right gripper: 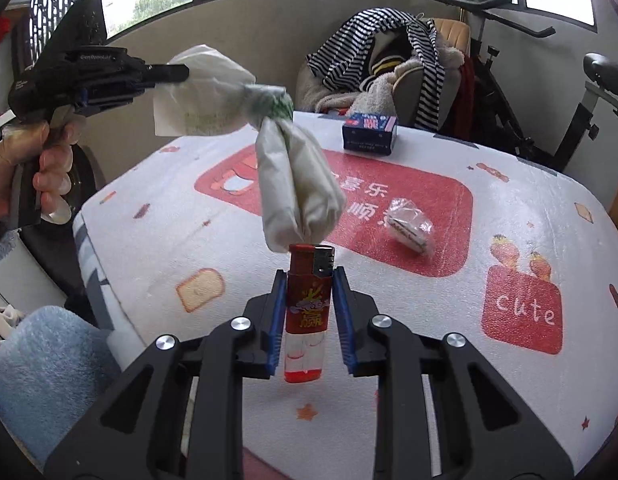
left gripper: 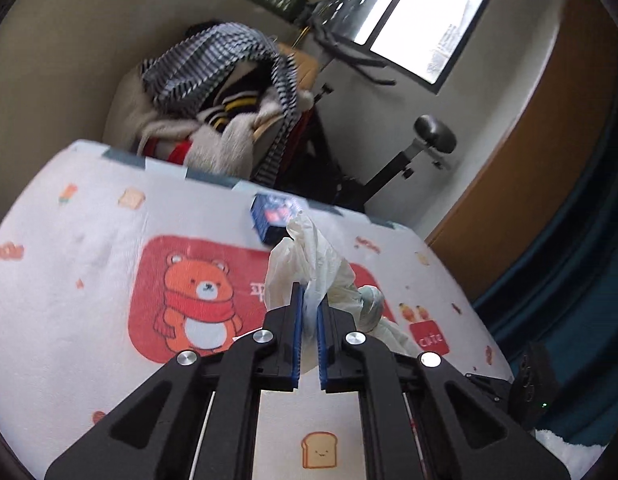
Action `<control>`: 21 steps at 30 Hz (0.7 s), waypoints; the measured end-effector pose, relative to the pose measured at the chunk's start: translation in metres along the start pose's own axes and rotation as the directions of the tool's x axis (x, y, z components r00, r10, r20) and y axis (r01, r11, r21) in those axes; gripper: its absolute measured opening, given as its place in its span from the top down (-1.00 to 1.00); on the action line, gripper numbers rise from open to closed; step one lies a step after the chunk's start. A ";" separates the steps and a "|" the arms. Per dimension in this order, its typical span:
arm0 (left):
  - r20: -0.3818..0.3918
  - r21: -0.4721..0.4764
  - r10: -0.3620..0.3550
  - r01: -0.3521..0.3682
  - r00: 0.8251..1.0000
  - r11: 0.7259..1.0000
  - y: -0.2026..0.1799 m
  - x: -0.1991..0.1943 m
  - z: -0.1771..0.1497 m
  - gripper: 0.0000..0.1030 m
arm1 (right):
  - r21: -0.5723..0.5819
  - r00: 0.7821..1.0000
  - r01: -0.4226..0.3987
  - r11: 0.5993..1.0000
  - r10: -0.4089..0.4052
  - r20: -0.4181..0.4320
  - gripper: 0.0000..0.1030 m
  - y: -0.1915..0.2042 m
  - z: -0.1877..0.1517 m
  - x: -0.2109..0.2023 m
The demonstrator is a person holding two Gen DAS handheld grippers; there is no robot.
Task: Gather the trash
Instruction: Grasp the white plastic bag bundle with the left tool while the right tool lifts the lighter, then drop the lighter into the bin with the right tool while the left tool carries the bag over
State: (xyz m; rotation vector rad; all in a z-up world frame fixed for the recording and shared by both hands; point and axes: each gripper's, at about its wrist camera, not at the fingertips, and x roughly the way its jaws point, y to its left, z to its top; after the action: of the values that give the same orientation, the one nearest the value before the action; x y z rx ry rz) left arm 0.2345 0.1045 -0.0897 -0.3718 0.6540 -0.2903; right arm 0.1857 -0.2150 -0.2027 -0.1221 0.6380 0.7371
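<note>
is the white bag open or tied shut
Tied shut: the white bag is knotted at its neck, hanging from the left claw above the table.

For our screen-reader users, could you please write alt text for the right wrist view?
The right gripper clamps a red lighter above a cartoon-print table cover, while the left gripper holds up a white plastic bag.

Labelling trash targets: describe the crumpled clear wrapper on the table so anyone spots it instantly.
Find the white tablecloth with the big red panel. The wrapper lies on that panel's right end. It is clear, crinkled plastic lying flat, unlike the boxy blue carton at the far edge.
</note>
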 end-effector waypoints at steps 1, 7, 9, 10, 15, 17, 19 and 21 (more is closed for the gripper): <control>0.003 0.013 -0.003 0.003 1.000 1.000 -0.006 -0.005 0.002 0.88 | -0.002 1.000 -0.001 1.000 0.002 0.005 0.50 0.003 -0.001 -0.005; 0.002 0.098 0.035 -0.035 0.999 0.995 -0.029 -0.039 -0.005 0.87 | -0.016 1.000 -0.001 1.000 0.002 0.030 0.50 0.023 -0.002 -0.034; 0.000 0.107 0.054 -0.053 0.999 0.993 -0.031 -0.051 -0.014 0.88 | -0.021 0.999 0.001 1.000 0.000 0.036 0.50 0.031 0.000 -0.039; -0.001 0.112 0.063 -0.062 0.998 0.992 -0.031 -0.055 -0.018 0.88 | -0.025 0.999 0.001 1.000 0.000 0.043 0.50 0.036 -0.001 -0.045; 0.004 0.118 0.100 -0.100 0.995 0.988 -0.029 -0.084 -0.035 0.88 | -0.029 0.998 -0.009 1.000 0.010 0.057 0.51 0.054 -0.009 -0.069; 0.009 0.116 0.106 -0.107 0.994 0.987 -0.029 -0.096 -0.041 0.88 | -0.035 0.999 -0.018 0.999 0.019 0.049 0.51 0.063 -0.017 -0.076; 0.010 0.116 0.107 -0.107 0.994 0.987 -0.031 -0.109 -0.049 0.88 | -0.035 0.999 -0.028 0.999 0.029 0.037 0.51 0.069 -0.022 -0.080; 0.009 0.120 0.107 -0.107 0.994 0.987 -0.033 -0.120 -0.057 0.88 | -0.032 0.999 -0.041 0.999 0.041 0.017 0.51 0.077 -0.029 -0.082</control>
State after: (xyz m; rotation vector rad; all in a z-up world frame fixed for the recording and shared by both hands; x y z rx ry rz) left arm 0.1022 0.1063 -0.0536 -0.2203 0.6482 -0.2256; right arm 0.0740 -0.2158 -0.1699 -0.1321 0.6140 0.7875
